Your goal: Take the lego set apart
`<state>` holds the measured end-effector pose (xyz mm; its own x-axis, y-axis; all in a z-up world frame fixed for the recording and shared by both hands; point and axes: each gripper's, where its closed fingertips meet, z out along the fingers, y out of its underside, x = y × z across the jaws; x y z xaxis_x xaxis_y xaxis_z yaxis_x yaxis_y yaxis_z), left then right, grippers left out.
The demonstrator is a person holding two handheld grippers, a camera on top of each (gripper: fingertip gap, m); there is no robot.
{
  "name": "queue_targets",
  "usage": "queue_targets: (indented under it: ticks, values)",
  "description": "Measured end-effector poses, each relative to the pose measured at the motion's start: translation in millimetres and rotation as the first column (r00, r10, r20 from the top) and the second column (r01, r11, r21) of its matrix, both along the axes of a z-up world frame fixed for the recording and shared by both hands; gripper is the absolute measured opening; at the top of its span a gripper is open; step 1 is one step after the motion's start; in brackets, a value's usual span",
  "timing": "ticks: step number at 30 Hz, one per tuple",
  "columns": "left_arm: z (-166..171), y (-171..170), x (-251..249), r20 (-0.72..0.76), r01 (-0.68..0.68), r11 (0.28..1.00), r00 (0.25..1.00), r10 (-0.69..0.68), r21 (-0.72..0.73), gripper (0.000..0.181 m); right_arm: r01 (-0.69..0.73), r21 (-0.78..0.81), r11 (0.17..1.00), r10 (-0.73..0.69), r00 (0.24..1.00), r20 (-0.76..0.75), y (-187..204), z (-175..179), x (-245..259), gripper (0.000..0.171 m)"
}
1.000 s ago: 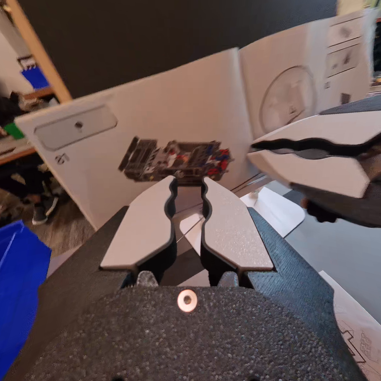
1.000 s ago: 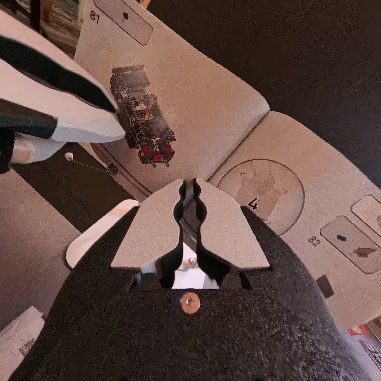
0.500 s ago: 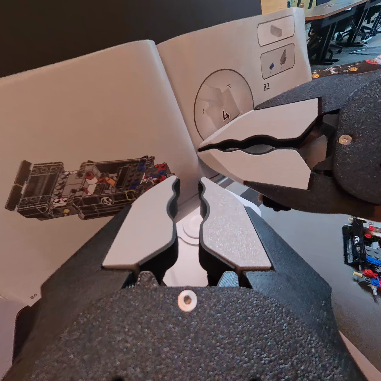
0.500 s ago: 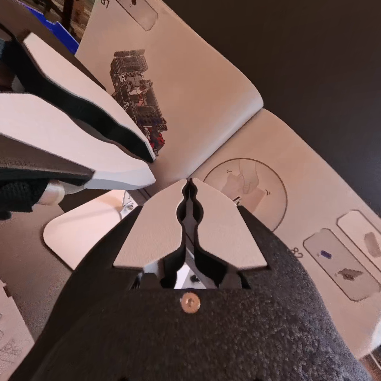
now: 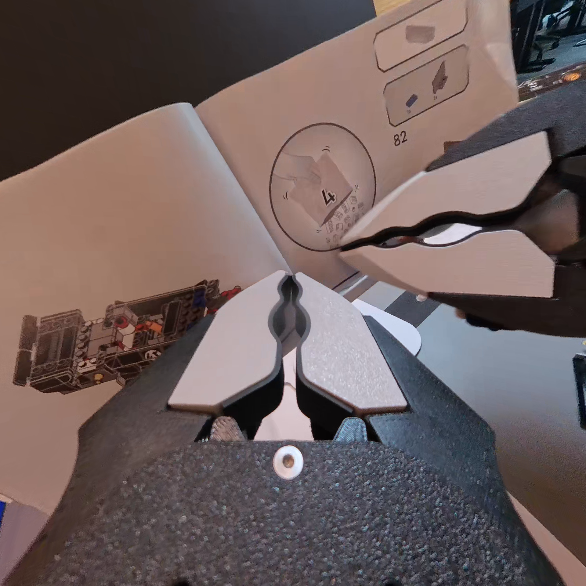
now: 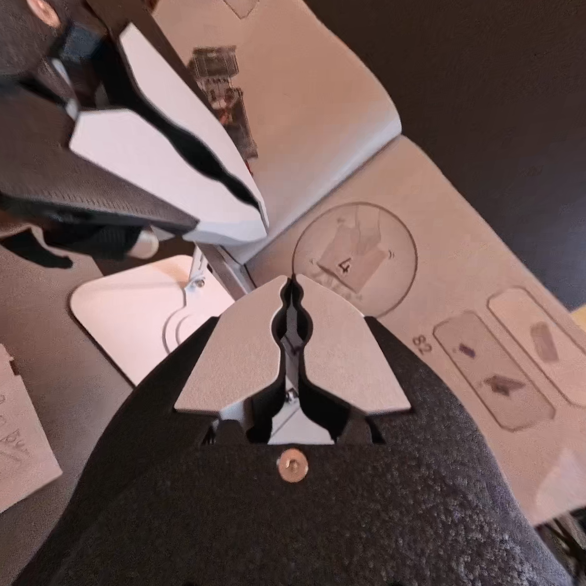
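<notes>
Oddly, both tools are held closed and empty, left tool (image 5: 290, 279) and right tool (image 6: 291, 279) aimed at the propped-open booklet (image 5: 133, 222), perhaps for consulting; the lego set (image 5: 579, 396) is barely glimpsed on the tabletop (image 5: 475, 396).

Matt paper instruction booklet (image 5: 133, 228), grainy black plastic gripper housing (image 5: 285, 523), smooth grey jaws.

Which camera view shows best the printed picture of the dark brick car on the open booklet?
The left wrist view: the printed dark brick car picture is sharp and mostly visible. In the right wrist view it is blurred and partly hidden behind the left gripper.
</notes>
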<state>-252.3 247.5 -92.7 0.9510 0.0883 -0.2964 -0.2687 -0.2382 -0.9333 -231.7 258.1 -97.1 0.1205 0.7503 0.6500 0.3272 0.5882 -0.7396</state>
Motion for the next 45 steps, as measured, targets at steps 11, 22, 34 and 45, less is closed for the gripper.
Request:
queue_targets:
  ticks: [11,22,34,45]
  values:
    - [8,2,-7,-0.166,-0.051,0.999,0.985,0.048,-0.012,0.000,0.073,-0.063,0.995,-0.073,0.997,0.004,54,9,17,0.000]
    - [3,25,13,-0.327,-0.067,0.994,0.945,0.035,-0.086,0.000,0.055,-0.352,0.934,-0.107,0.986,-0.129,54,0,46,0.000]
    - [-6,41,20,-0.530,-0.118,0.976,0.848,0.003,-0.183,0.000,0.186,-0.171,0.968,-0.189,0.982,-0.002,56,-69,51,0.020]
    - [-7,43,18,-0.476,-0.076,0.975,0.879,-0.033,-0.208,0.000,0.266,0.592,0.761,-0.443,0.879,0.174,77,-38,77,0.000]
